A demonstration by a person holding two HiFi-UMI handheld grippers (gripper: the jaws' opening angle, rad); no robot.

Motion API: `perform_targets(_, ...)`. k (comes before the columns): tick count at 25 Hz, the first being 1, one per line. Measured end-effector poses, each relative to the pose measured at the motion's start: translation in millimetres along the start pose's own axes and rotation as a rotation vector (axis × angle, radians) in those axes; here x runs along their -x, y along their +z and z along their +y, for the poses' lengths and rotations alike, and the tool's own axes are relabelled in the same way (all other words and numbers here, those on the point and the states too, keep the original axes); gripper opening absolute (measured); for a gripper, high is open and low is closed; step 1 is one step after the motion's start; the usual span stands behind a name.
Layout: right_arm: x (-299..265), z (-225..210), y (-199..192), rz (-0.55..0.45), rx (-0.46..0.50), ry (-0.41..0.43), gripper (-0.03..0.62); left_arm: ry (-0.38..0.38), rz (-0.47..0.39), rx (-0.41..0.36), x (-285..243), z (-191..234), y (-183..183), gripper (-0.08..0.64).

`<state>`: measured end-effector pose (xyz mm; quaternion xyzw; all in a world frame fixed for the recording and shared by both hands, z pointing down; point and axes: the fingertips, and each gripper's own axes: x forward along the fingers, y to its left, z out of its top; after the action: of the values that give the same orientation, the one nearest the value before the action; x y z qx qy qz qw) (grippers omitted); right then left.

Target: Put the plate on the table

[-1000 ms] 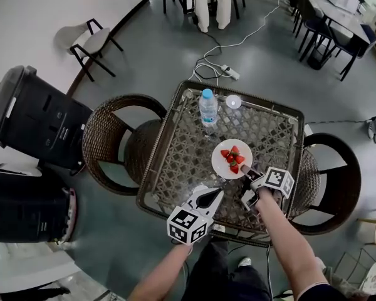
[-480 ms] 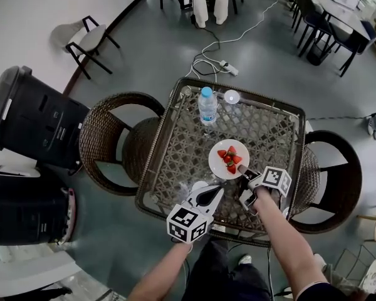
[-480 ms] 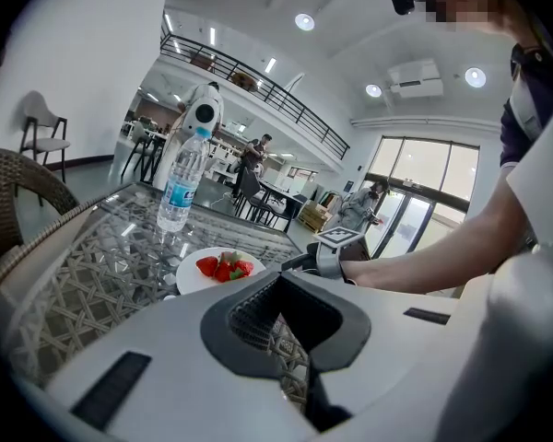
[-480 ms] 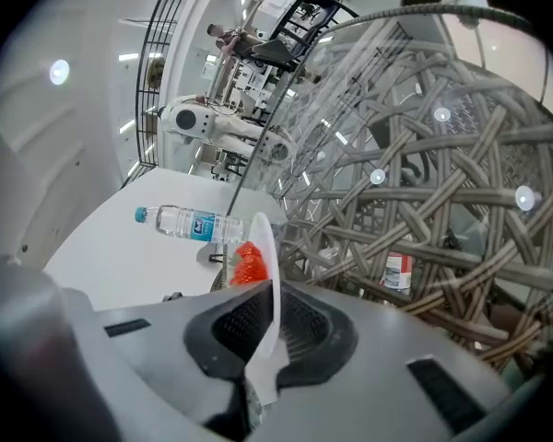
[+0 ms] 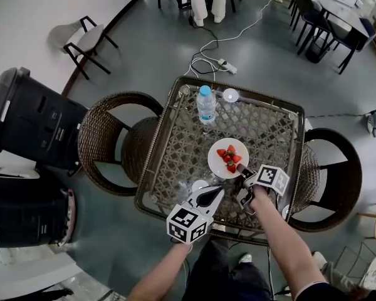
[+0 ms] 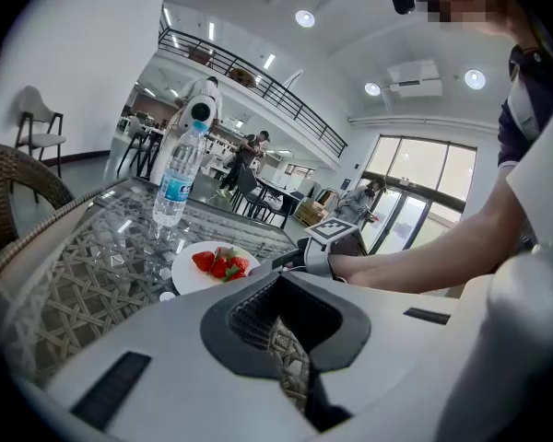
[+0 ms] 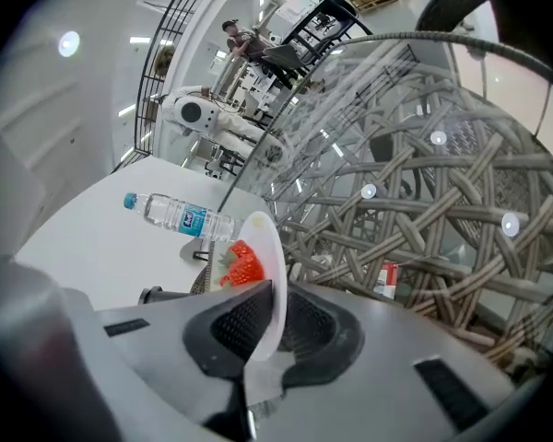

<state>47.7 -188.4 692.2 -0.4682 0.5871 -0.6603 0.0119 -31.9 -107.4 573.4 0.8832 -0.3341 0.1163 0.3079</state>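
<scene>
A white plate [image 5: 228, 157] with several strawberries [image 5: 230, 158] is at the middle right of the glass-topped wicker table [image 5: 175, 99]. My right gripper [image 5: 243, 174] is shut on the plate's near rim. In the right gripper view the plate [image 7: 265, 247] runs edge-on between the jaws of that gripper [image 7: 258, 357]. I cannot tell whether the plate rests on the glass or hangs just above it. My left gripper [image 5: 214, 193] hovers by the table's near edge, shut and holding nothing. In the left gripper view the plate [image 6: 198, 270] lies ahead of the left gripper [image 6: 290, 376].
A water bottle [image 5: 206, 105] stands at the table's far side, with a small clear lid [image 5: 230, 95] beside it. A small white round thing [image 5: 199, 185] lies near my left gripper. Wicker chairs [image 5: 106, 143] flank the table on both sides.
My right gripper, still holding the plate, has drawn slightly toward the left. The left gripper has stayed in place.
</scene>
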Motion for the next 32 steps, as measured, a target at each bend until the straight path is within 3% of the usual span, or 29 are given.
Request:
perform_targets(18,2.0,1.1,5.8,-0.041,0.080,-0.141,0.057,-0.018,0.009,0.019,2.5,-2.1,-3.8,0.006)
perform_targets(25,2.4,-0.8,9.0,-0.038,0.176,-0.235,0.067,-0.024,0.000,0.022,0.4,-1.3,-0.8,0.006)
perform_targets(32,4.0,0.5,8.7,-0.030,0.227,-0.277,0.074,-0.028,0.003,0.022,2.2,-1.1,1.4,0.006)
